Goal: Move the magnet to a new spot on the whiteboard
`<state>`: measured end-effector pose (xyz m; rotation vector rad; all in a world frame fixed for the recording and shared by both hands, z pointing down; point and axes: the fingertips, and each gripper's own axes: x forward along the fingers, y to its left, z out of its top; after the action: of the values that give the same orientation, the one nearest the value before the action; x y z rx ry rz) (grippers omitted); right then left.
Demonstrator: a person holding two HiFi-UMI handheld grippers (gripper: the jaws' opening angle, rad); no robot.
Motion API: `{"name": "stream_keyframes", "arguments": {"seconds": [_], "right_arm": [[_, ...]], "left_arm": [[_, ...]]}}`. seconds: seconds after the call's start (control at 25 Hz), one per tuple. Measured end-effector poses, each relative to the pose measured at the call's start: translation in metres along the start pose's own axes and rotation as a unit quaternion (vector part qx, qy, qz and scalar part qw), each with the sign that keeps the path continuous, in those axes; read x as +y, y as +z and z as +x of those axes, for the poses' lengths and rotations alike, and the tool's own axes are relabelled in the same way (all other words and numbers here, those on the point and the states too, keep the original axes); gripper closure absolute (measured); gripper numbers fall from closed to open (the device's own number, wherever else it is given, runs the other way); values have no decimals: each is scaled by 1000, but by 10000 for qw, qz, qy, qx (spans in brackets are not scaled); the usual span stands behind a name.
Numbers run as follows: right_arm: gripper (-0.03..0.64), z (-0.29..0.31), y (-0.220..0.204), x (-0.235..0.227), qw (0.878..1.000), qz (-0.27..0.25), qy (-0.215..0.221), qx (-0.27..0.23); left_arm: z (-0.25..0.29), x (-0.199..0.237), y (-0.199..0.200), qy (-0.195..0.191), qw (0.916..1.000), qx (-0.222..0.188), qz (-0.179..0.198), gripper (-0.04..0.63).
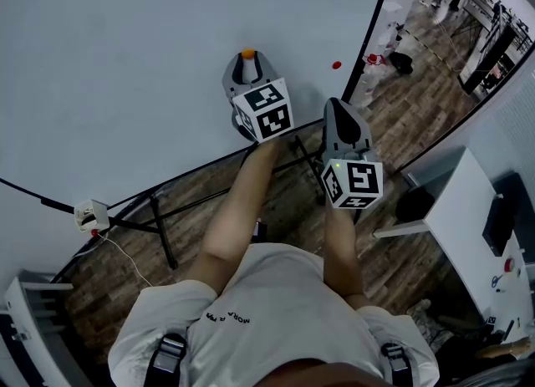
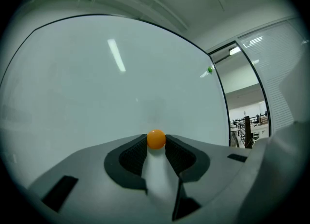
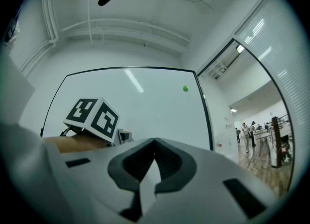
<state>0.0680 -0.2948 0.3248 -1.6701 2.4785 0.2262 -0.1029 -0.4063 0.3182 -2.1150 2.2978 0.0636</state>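
Two hand-held grippers are up at a broad white whiteboard (image 1: 125, 59), matte and smooth with a thin black frame.

Left gripper (image 1: 247, 64): grey moulded plastic shell, pointing flat at the board. Its jaws pinch the orange magnet (image 2: 156, 139), a small glossy ball caught right at the tips. The dark pads (image 2: 131, 156) have a fine ribbed texture and curve in from both sides to touch the ball. The magnet sits low on the board's face, left of centre. I cannot tell whether it is touching the surface or just off it.

Right gripper (image 3: 155, 143): same grey shell and ribbed black pads. Its jaws are pressed together at the tips with nothing between them. It is held back from the board, lower and to the right of the left one.

Each gripper has a white cube with black square markers: the left cube (image 1: 263, 109) and the right cube (image 1: 353, 183).

Also on the board:
- A small round red magnet (image 1: 337, 65) near the right frame.
- A small green magnet (image 3: 185, 88) high towards the right edge.

Below, thin black stand legs (image 1: 159, 222) rest on a wood-plank floor (image 1: 418, 101). A flat white table (image 1: 456, 210) stands at the right.
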Motion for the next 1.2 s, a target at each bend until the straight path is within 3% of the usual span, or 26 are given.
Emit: {"name": "stream_keyframes", "arguments": {"seconds": [0.76, 1.2], "right_arm": [[604, -3, 3, 3, 10000, 16, 10, -42], [604, -4, 4, 3, 10000, 10, -40, -61]], "left_arm": [[6, 5, -1, 242, 9995, 167, 103, 482], [3, 8, -6, 128, 9998, 92, 83, 457]]}}
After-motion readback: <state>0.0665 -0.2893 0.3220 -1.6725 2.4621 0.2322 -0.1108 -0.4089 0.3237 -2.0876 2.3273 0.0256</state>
